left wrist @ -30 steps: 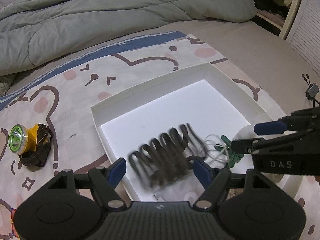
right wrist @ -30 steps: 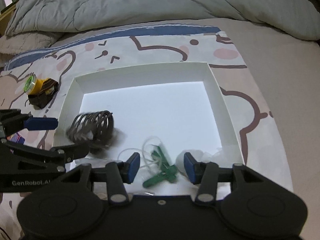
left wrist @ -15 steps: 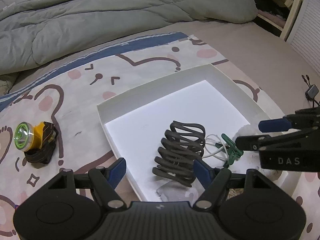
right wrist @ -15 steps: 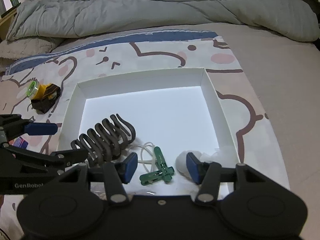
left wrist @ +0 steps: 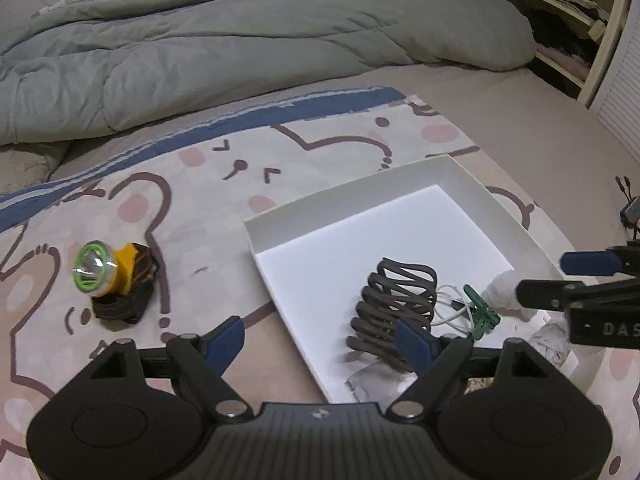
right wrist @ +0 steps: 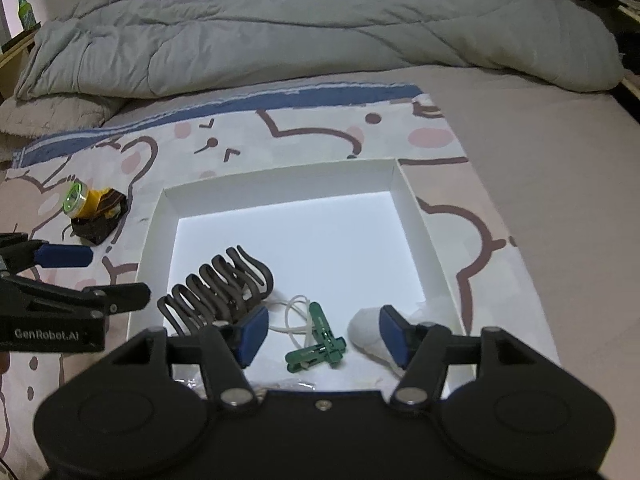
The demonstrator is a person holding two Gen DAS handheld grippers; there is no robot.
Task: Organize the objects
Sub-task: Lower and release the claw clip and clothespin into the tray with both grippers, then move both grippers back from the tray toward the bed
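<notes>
A white shallow box (left wrist: 466,178) (right wrist: 280,178) lies on the patterned sheet. In it lie a dark wavy coil rack (left wrist: 394,304) (right wrist: 216,290), green clothespins (left wrist: 482,312) (right wrist: 320,342) with a white cord, and a white crumpled wad (left wrist: 502,288) (right wrist: 366,330). A yellow headlamp with a green rim (left wrist: 106,270) (right wrist: 86,204) sits on the sheet left of the box. My left gripper (left wrist: 320,340) is open and empty over the box's left wall. My right gripper (right wrist: 320,334) is open and empty above the clothespins.
A grey duvet (left wrist: 240,40) (right wrist: 300,28) is heaped along the back. A green bottle (right wrist: 25,10) stands at the far left on a shelf. A white louvred door (left wrist: 618,92) and a cable (left wrist: 628,208) are at the right.
The coil rack dropped out of my left gripper and settled in the box. My left gripper has drawn back and swung left, toward the headlamp. My right gripper has risen slightly.
</notes>
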